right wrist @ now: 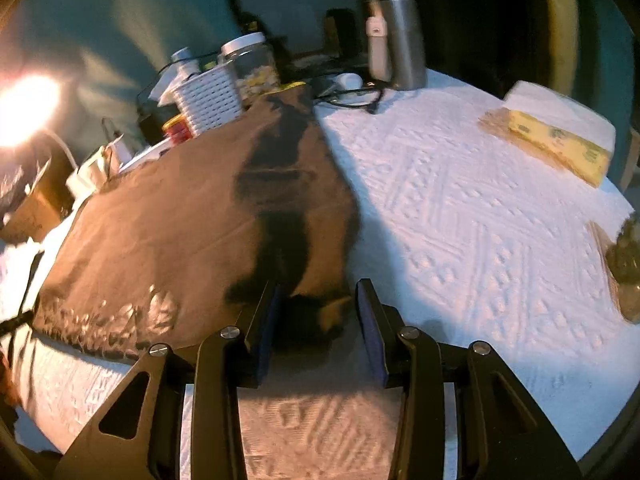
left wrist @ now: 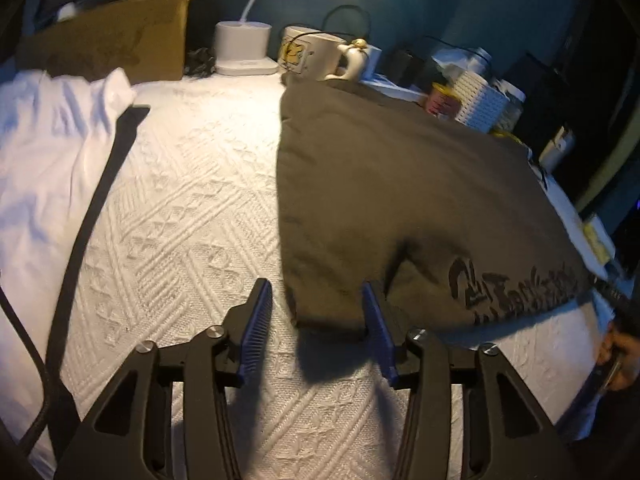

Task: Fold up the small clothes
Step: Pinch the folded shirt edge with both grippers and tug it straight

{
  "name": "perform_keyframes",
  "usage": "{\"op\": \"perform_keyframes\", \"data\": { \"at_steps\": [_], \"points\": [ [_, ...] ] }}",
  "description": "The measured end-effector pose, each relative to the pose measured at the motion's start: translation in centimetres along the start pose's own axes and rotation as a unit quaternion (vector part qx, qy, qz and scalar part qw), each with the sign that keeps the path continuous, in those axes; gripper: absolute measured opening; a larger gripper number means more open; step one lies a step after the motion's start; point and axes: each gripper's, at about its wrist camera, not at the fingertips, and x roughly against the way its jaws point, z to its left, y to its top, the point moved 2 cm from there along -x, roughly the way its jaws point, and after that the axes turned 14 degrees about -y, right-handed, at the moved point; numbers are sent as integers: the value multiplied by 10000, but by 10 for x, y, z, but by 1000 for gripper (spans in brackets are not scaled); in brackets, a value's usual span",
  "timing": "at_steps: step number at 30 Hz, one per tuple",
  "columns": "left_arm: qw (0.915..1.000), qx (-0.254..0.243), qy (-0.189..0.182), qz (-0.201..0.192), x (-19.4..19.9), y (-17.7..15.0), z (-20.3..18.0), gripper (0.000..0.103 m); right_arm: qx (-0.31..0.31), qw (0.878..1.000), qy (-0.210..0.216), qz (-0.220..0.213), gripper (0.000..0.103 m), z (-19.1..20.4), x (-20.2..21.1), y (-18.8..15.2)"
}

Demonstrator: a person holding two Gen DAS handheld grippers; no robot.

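Note:
A dark olive-brown T-shirt (left wrist: pixel 400 184) with black lettering lies spread on the white textured cloth (left wrist: pixel 192 208). My left gripper (left wrist: pixel 316 292) is open, its jaws on either side of the shirt's near left corner, just above the cloth. In the right wrist view the same shirt (right wrist: pixel 180 220) fills the left half. My right gripper (right wrist: pixel 318 292) is open around the shirt's near right corner, which lies between the jaws. A white garment (left wrist: pixel 44 152) lies bunched at the far left.
A cardboard box (left wrist: pixel 108 48), white lamp base (left wrist: pixel 246 50), mug (left wrist: pixel 316 56) and white woven basket (left wrist: pixel 484 104) line the back edge. A black strap (left wrist: pixel 96 208) crosses the cloth. A steel tumbler (right wrist: pixel 400 40), cables and a yellow packet (right wrist: pixel 560 148) sit at the right.

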Motion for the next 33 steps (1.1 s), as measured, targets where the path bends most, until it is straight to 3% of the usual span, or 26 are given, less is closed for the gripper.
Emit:
{"op": "perform_keyframes", "data": {
  "at_steps": [1,2,5,6,7,9,13,19,33],
  "points": [
    [9998,-163,-55,30,-2,-2,-5,65,63,10000,-10,-1,22,3,0,0],
    [9994,-325,-71,81,-5,-4,-9,69,45,10000,48,19,16,4,-1,-1],
    [9963,-792,214,275,-12,-10,-22,70,90,9999,46,-9,10,7,0,-3],
    [9961,-815,211,277,-12,-10,-23,62,90,9999,48,-15,9,7,1,-4],
    [9961,-822,185,262,-10,-10,-23,42,111,9999,42,-24,9,7,2,-4],
    [9966,-760,88,291,-8,-10,-20,22,165,9999,10,-51,8,8,4,-4],
    [9973,-690,10,262,-2,-14,-22,13,131,9998,-22,-156,8,7,13,-3],
    [9979,-642,-46,-46,21,-13,-32,11,279,9990,-135,-328,7,8,32,-2],
    [9952,-951,-233,63,45,-36,-49,11,243,9982,-320,-445,7,-3,68,-24]
  ]
}}
